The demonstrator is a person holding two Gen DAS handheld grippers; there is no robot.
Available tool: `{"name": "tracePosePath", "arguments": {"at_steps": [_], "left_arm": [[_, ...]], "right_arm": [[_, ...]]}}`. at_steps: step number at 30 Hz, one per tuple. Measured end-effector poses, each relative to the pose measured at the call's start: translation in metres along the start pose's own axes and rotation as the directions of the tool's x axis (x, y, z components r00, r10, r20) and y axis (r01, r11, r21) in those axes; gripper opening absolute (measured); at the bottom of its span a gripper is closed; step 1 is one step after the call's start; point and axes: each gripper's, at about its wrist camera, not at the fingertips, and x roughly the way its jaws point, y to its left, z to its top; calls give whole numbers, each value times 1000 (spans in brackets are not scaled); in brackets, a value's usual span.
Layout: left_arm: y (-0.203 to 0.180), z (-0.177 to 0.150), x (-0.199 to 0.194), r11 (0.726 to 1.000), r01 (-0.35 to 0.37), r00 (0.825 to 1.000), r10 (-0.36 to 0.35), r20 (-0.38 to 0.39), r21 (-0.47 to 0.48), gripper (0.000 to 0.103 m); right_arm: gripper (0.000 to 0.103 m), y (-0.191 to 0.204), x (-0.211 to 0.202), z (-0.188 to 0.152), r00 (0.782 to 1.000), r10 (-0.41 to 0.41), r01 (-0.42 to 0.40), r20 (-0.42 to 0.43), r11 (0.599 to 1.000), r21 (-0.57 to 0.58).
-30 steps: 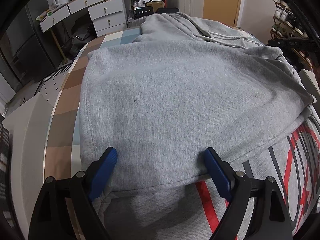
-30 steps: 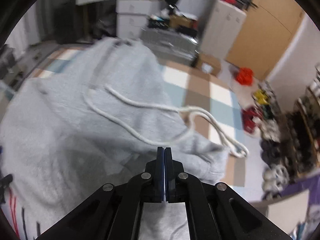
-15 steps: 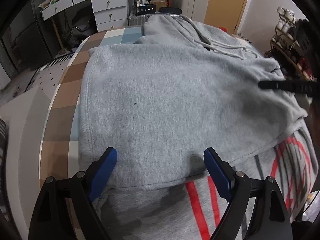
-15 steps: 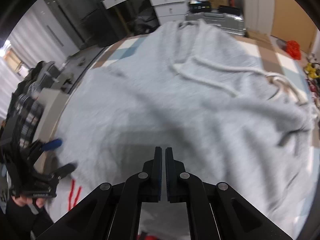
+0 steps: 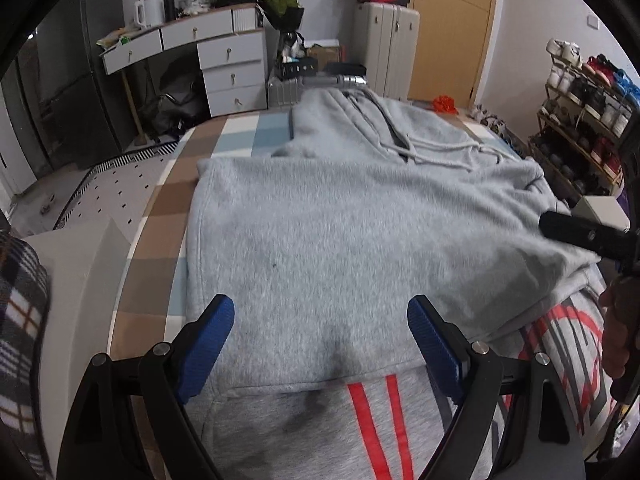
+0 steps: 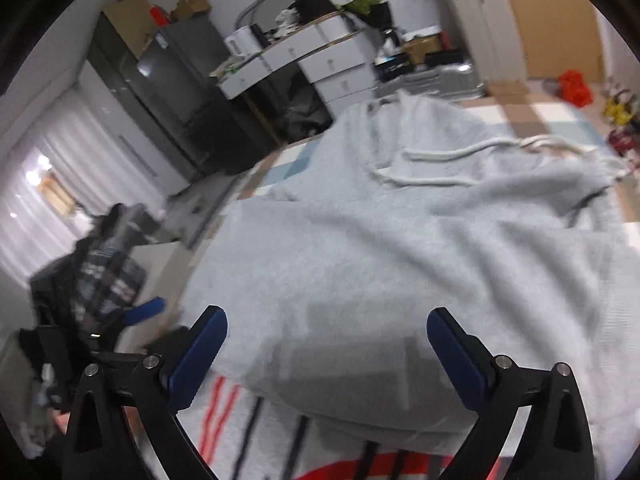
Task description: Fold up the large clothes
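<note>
left wrist view: the left gripper (image 5: 320,336) hangs over the grey hoodie (image 5: 344,232) with its blue pads spread wide and nothing between them. the hoodie lies folded across a bed with a checked brown, blue and white cover (image 5: 156,236), its white drawstrings (image 5: 436,152) towards the far end and red and dark print showing below the folded hem. beyond stand a white drawer desk (image 5: 224,64), a kettle (image 5: 148,10), a wooden door (image 5: 452,28) and a shoe rack (image 5: 584,120) at the right.

right wrist view: the right gripper (image 6: 326,356) is above the same hoodie (image 6: 400,248), its jaws opening, nothing between them. the picture is blurred; a dark fridge (image 6: 180,92) and pale curtains (image 6: 52,184) fill the left side.
</note>
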Motion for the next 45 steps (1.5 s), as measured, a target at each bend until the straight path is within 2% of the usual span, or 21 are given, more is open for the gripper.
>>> {"name": "tracePosePath", "arguments": {"at_steps": [2,4,7,10,12,14,16,17,20,23,25,28,30,32,34,36,39,40,41,43,45], "left_arm": [[0,2,1,1000,-3,1000,3,5,-8,86],[-5,3,9,1000,-6,1000,6,-12,19,86],[-11,0,24,997,-42,998,45,-40,65,86],[-6,-2,43,998,-34,993,39,-109,43,86],[2,-4,56,1000,-23,987,26,-161,18,86],[5,-7,62,999,-36,984,41,-171,35,85],[-1,-10,63,995,-55,983,68,-170,80,86],[-4,-11,62,994,-63,984,77,-163,88,86],[-1,-11,61,995,-51,984,64,-167,83,86],[5,-2,47,999,-2,984,11,-178,49,86],[11,12,26,999,45,990,-44,-134,3,86],[18,51,4,990,134,985,-139,-99,-54,86],[15,77,5,992,115,988,-119,-102,-44,86],[11,113,12,995,92,991,-96,-97,-44,86],[10,151,26,996,51,994,-58,-93,-78,86],[4,181,51,997,9,993,-18,-114,-80,86],[0,211,98,992,-110,980,98,-172,-66,86],[0,224,118,987,-140,976,123,-180,-83,86],[2,230,130,985,-137,977,118,-179,-101,86],[4,241,160,980,-135,975,106,-193,-143,86],[1,250,183,979,-136,977,108,-183,-149,86]], "right_arm": [[102,1,1,1,999,-40,39,-18,999,-17],[102,-1,6,2,989,-143,141,-47,989,-48],[102,-6,16,3,966,-246,236,-83,965,-111],[102,-16,26,4,939,-327,310,-106,939,-151],[102,-27,37,2,924,-350,331,-153,934,-136],[103,-36,50,-4,907,-364,341,-213,930,-138],[103,-28,59,-11,881,-433,390,-191,893,-223],[103,-26,62,-11,874,-451,409,-179,883,-229],[103,-27,67,-4,858,-469,438,-210,881,-181],[103,-27,66,7,849,-440,406,-293,897,-174],[103,-30,42,16,893,-365,351,-264,931,-99],[103,-36,4,21,940,-287,295,-186,955,17],[103,-44,-27,19,974,-191,209,-121,966,155],[103,-46,-53,5,994,-98,108,-51,957,270],[103,-41,-74,-15,1000,-11,6,10,939,343],[103,-35,-94,-41,994,59,-89,90,919,384],[103,-27,-109,-82,984,113,-157,135,911,382],[103,-28,-108,-87,981,122,-169,151,916,363],[103,-28,-110,-96,981,109,-159,160,924,348],[103,-31,-104,-103,992,48,-84,119,945,316],[103,-35,-106,-101,986,72,-114,150,950,289]]}}
